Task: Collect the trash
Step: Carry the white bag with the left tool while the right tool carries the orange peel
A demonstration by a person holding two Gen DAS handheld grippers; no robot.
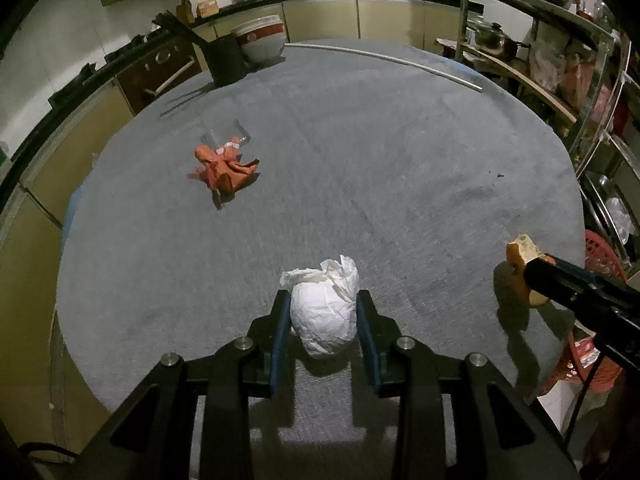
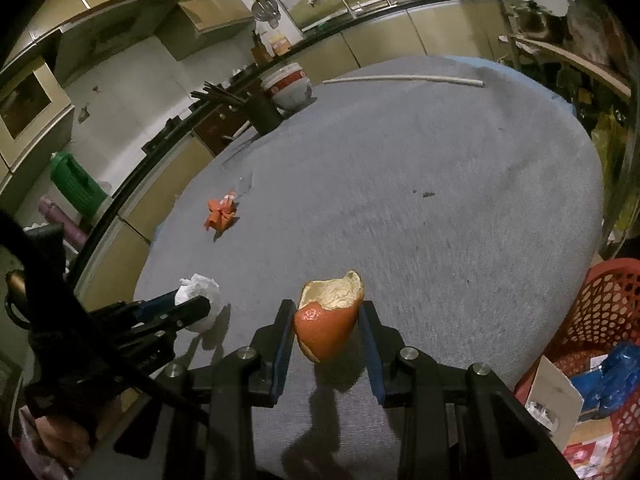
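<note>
My left gripper (image 1: pixel 323 300) is shut on a crumpled white tissue (image 1: pixel 325 312) and holds it above the grey table (image 1: pixel 360 152). My right gripper (image 2: pixel 326 308) is shut on a piece of orange peel (image 2: pixel 328 320), also lifted above the table. The right gripper with the peel (image 1: pixel 522 258) shows at the right edge of the left wrist view. The left gripper with the tissue (image 2: pixel 198 296) shows at the left of the right wrist view. A crumpled orange wrapper (image 1: pixel 224 168) lies on the table's left side, also seen in the right wrist view (image 2: pixel 221 214).
A red mesh basket (image 2: pixel 596 320) holding cardboard and blue plastic stands below the table's right edge. A black chopstick holder (image 1: pixel 226 60) and stacked bowls (image 1: pixel 262 38) stand at the far left edge. A white rod (image 1: pixel 384 58) lies along the far edge.
</note>
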